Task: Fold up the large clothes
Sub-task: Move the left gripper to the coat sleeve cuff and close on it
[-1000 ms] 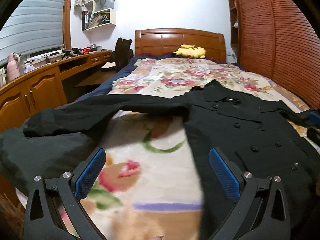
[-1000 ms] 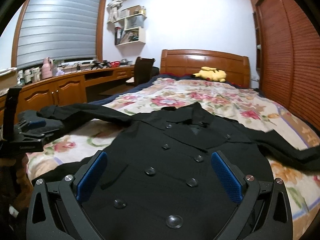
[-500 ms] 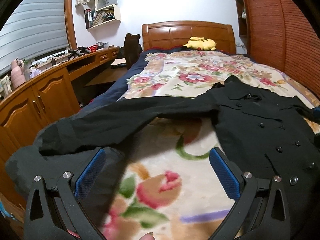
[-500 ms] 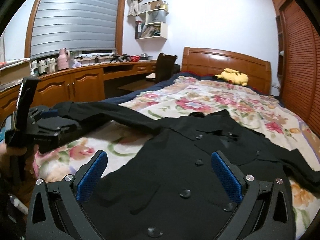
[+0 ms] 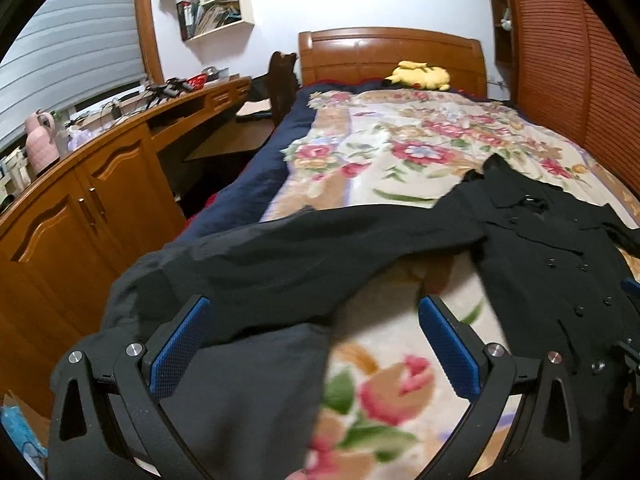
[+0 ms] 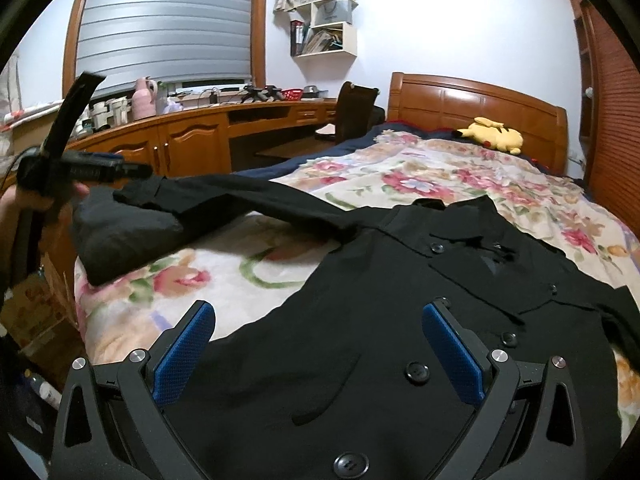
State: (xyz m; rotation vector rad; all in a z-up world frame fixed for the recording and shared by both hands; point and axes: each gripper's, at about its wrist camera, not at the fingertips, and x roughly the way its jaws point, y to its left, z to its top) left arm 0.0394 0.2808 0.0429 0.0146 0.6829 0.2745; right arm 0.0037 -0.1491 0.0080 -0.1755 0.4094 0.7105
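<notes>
Both pairs of jaws stand wide apart with nothing between their blue ribbed pads. On the left gripper, the spread fingers hover over the end of the outstretched sleeve of the long black double-breasted coat; in its own view the cloth lies below and beyond the pads, and whether it touches them I cannot tell. From the right wrist view the same left gripper shows at the sleeve's far end, a hand wrapped around its handle, its tips just beside the cuff. On the right gripper, the open fingers hang above the coat's lower front, over a row of round black buttons. That coat lies face up and flat on the cream blanket with red and pink flowers that covers the bed, its collar toward the brown wooden headboard and its hem toward the cameras. One sleeve reaches out sideways from the coat's shoulder to the bed's edge, where it overlaps a bunched dark grey cloth. Against the headboard rests a yellow plush toy. Beside the bed, on the sleeve's side, runs a long wooden desk with cabinet doors.
</notes>
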